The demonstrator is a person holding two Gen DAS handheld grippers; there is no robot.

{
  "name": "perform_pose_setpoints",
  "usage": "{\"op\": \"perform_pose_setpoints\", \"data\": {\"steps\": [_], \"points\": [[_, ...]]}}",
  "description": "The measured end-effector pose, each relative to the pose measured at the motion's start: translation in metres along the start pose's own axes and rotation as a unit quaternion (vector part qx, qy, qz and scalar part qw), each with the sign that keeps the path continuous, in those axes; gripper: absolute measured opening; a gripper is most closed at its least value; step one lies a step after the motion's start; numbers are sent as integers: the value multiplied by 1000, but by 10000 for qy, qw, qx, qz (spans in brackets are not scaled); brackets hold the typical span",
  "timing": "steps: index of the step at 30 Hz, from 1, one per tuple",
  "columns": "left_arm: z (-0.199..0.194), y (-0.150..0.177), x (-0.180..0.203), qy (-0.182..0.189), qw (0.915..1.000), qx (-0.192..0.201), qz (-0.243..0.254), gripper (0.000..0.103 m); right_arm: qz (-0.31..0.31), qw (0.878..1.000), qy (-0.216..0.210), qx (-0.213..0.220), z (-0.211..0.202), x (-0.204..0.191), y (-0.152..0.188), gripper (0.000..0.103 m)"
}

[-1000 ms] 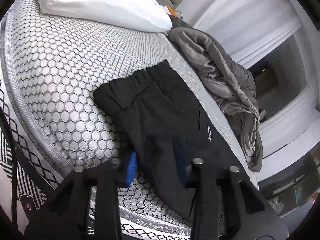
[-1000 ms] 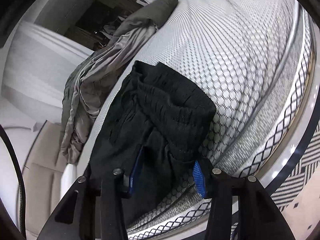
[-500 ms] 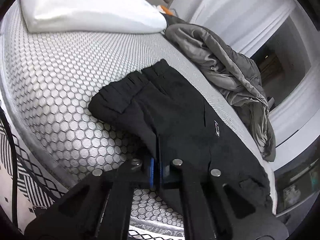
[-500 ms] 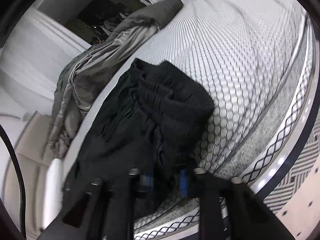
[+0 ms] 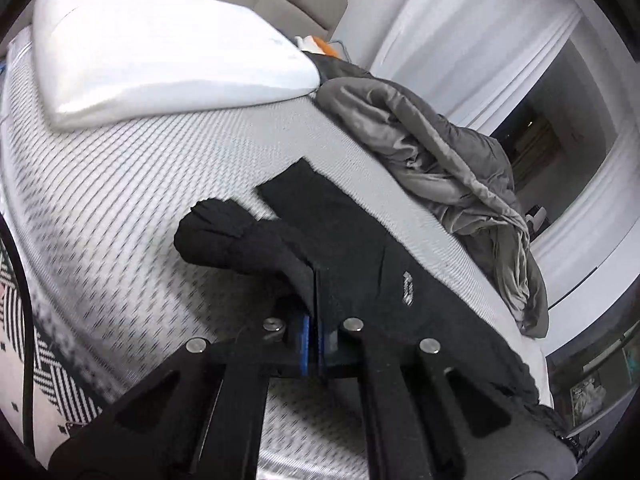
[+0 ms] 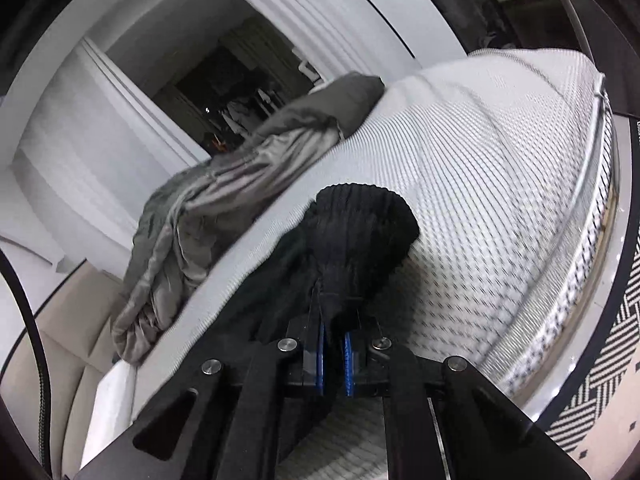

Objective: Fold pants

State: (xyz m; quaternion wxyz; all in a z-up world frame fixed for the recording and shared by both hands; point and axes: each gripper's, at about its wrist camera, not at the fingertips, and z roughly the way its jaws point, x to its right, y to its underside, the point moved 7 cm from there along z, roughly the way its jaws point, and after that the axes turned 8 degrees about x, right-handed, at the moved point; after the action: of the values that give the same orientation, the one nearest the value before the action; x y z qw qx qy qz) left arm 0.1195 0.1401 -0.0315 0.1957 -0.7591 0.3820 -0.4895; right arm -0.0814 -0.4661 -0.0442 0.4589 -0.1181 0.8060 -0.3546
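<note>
- Our left tongs (image 5: 314,344) are pinched tight on the black pants (image 5: 352,256), blue pads (image 5: 305,344) pressed together with cloth between them, reaching in low from the near edge of the bed (image 5: 132,200).
- The cloth rises off the mattress at the pinch, and a bunched fold droops to the left of it.
- Our right tongs (image 6: 334,354) are clamped on the pants (image 6: 360,236) too, a narrow slit between the blue pads (image 6: 349,356), the fabric pulled up into a ribbed hump just ahead of the tips.
- The pants lie along the bed's near edge, stretching toward the far corner beside the grey blanket (image 5: 448,164).
- A white pillow (image 5: 160,56) sits at the head of the bed, well apart from the pants.
- A patterned rug (image 6: 592,384) shows below the bed's edge.
</note>
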Motion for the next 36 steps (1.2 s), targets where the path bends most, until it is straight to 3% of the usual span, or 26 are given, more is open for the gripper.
{"op": "perform_pose_setpoints", "data": {"steps": [3,8,13,14,15,19,22,25,29,32,36], "points": [[22,-25,20,37,10000,-20,9,0,6,9999,116,65,17,-17,-16,6],[79,-65,57,-84,9997,-66,221,0,-28,9997,255,64,80,-62,-55,6],[169,-96,84,-636,9965,-223,495,1,-272,9986,412,-188,170,-114,-82,7],[187,-97,84,-778,9951,-306,519,2,-291,9979,521,-256,195,-122,-85,12],[208,-99,83,-925,9935,-430,504,5,-302,9972,586,-341,210,-126,-85,20],[246,-109,71,-1306,9897,-407,421,44,-435,9921,1029,-575,271,-131,-74,37],[248,-115,66,-1224,9910,-383,380,56,-546,9926,999,-422,269,-131,-66,49],[235,-113,61,-1145,9919,-407,369,57,-689,9928,931,-309,252,-124,-62,54],[204,-95,63,-975,9932,-464,438,57,-679,9946,724,-294,222,-117,-60,69],[173,-77,68,-775,9942,-535,521,57,-687,9956,472,-439,192,-109,-50,84],[143,-49,78,-371,9956,-696,496,57,-582,9953,223,-737,163,-91,-28,88]]}}
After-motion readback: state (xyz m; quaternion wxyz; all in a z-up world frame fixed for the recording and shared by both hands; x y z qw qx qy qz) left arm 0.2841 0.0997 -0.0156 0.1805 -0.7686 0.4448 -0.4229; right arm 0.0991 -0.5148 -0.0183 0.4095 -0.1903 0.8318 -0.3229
